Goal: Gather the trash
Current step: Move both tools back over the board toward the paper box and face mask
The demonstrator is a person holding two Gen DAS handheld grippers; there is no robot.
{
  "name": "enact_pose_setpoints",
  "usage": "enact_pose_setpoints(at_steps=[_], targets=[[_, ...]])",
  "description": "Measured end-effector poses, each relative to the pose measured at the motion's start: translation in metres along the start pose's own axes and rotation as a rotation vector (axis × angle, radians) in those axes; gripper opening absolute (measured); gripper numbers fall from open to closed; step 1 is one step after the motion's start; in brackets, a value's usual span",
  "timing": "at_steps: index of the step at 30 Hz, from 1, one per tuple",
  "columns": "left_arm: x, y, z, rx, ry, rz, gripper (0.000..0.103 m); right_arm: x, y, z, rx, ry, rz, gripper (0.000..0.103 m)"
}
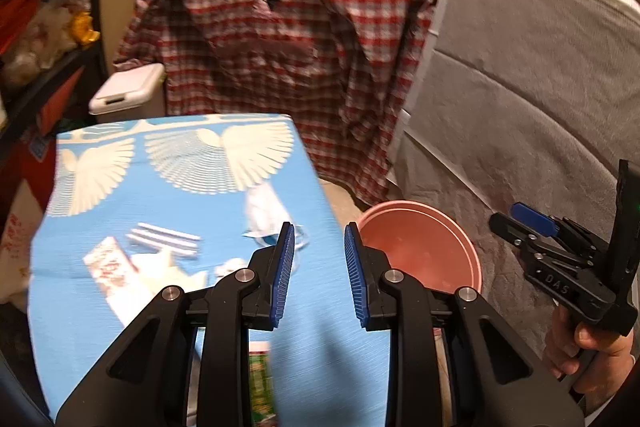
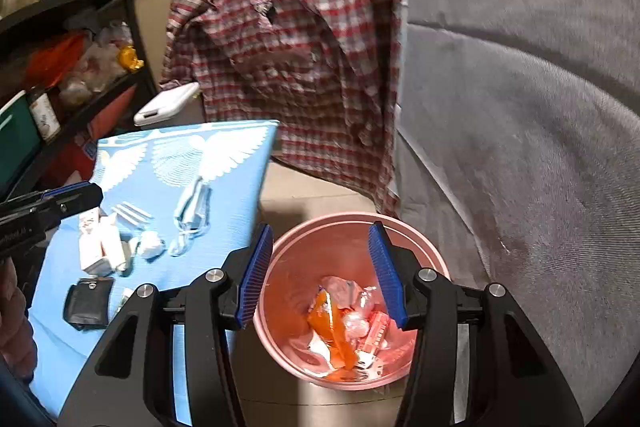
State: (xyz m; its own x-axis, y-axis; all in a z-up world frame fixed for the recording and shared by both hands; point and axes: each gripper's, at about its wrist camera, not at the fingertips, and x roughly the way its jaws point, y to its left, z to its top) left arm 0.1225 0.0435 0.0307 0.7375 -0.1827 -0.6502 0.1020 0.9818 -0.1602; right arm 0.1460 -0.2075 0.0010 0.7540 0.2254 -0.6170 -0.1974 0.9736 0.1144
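Glossy pink plastic bin [image 2: 432, 255], matt blue woven tablecloth [image 2: 224, 187], checked cloth shirt [image 2: 312, 47]

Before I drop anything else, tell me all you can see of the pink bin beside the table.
The pink bin is a round, smooth, plastic-looking bucket with a stepped rim, upright on the floor beside the blue-clothed table, below the hanging plaid shirt. Inside lie an orange wrapper, crumpled clear plastic and a small red-and-white packet. The right gripper hovers open above it, touching nothing.
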Motion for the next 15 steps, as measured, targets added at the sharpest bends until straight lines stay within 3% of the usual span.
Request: enact_pose_setpoints(at_steps=[7, 12, 15], targets=[[-0.041, 0.053, -0.007, -0.048, -0.040, 0.058, 0.024, -0.016, 0.028, 0.000, -0.039, -0.036, 0.045, 0.046], [-0.063, 0.090, -0.015, -0.086, -0.052, 0.096, 0.022, -0.020, 0.051, -0.001, -0.055, -0.038, 0.096, 0.028], [-0.072, 0.113, -0.019, -0.126, -0.055, 0.114, 0.020, -0.021, 0.064, -0.001, -0.060, -0.039, 0.121, 0.024]])
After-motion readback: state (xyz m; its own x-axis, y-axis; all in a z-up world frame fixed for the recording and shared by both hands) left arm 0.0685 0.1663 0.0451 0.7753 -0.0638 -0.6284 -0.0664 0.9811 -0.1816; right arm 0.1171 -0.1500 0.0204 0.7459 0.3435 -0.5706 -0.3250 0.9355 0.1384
